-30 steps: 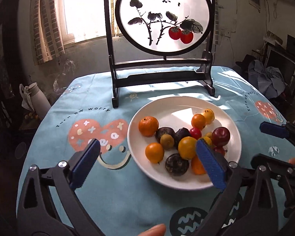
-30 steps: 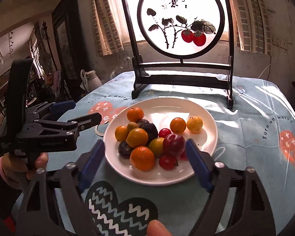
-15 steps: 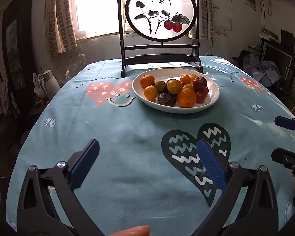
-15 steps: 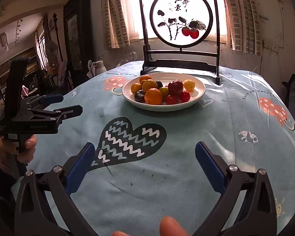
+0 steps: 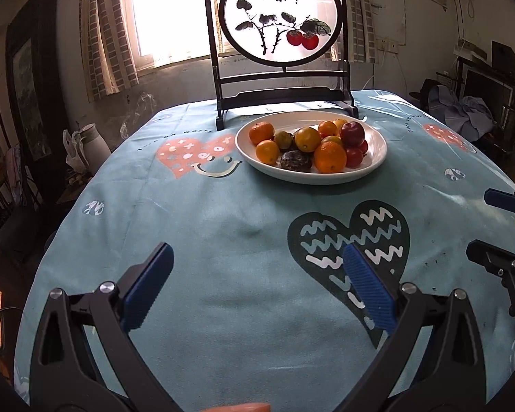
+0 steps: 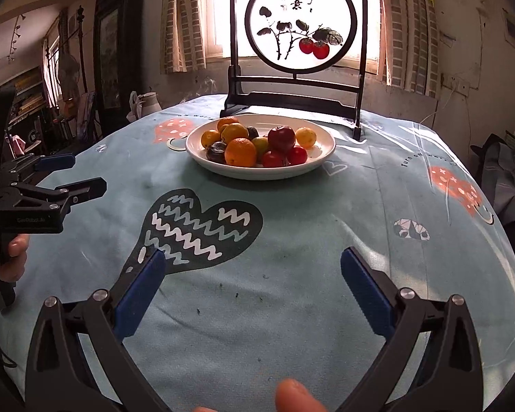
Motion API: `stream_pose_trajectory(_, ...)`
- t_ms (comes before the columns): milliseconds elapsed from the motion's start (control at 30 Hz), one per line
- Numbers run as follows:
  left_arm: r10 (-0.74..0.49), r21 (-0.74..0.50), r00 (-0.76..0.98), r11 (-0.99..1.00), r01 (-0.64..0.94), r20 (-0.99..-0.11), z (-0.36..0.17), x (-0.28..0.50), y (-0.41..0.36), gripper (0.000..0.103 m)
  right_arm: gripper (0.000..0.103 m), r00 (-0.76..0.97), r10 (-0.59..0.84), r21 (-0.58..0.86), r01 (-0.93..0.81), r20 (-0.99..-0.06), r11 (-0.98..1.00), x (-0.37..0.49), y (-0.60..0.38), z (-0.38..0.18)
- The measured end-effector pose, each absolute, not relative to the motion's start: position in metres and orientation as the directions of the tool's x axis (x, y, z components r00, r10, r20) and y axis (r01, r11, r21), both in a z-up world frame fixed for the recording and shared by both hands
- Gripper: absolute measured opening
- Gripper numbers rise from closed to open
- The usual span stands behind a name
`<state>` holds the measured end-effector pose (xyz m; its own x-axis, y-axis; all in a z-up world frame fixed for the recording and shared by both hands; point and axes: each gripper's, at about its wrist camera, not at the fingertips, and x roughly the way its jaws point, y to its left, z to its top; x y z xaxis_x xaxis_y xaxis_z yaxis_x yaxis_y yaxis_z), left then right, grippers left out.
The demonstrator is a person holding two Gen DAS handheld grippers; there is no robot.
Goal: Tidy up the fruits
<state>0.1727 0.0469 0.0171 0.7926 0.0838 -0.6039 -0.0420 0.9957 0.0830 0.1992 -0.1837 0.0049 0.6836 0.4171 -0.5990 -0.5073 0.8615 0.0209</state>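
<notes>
A: What can I read from here?
B: In the right wrist view, far left of the frame, my left hand-held gripper (image 6: 80,171) carries faint lettering on its body, something like "GenRobot.AI"; I can't be sure of it. The cloth on the counter (image 5: 223,240) has "TURN OFF WORRY" curving above the pink heart (image 5: 189,154). The round painted screen (image 5: 281,20), upper middle, has brush characters I can't read.

A: Does one view give me what the other doesn't?
B: The right wrist view shows the left hand-held gripper from the side, jaws parted, empty. The left wrist view catches only the fingertips of the right hand-held gripper (image 5: 491,226) at its right edge, also apart. Only the left view shows the white jug (image 5: 94,140) clearly at middle left.

A: And the fruit?
B: All on the white plate (image 5: 370,168), upper middle, just in front of the screen's stand: oranges (image 5: 329,157), a red apple (image 5: 352,134), dark fruits (image 5: 295,161). The plate sits well apart from both grippers.

A: Changed?
B: A second ago both hand-held grippers hung right over the plate; now they have pulled back above the dark heart print (image 6: 199,230), open and holding nothing.
</notes>
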Motion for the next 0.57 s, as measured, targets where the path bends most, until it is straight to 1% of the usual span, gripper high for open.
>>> stream_pose_trajectory(567,0.09,0.093,0.792,0.995,-0.042,-0.604,0.0148,0.1719,0.0456,0.101,0.102,0.681,0.407,0.02,-0.5,-0.608,0.866,0.2003,-0.1845,0.0018)
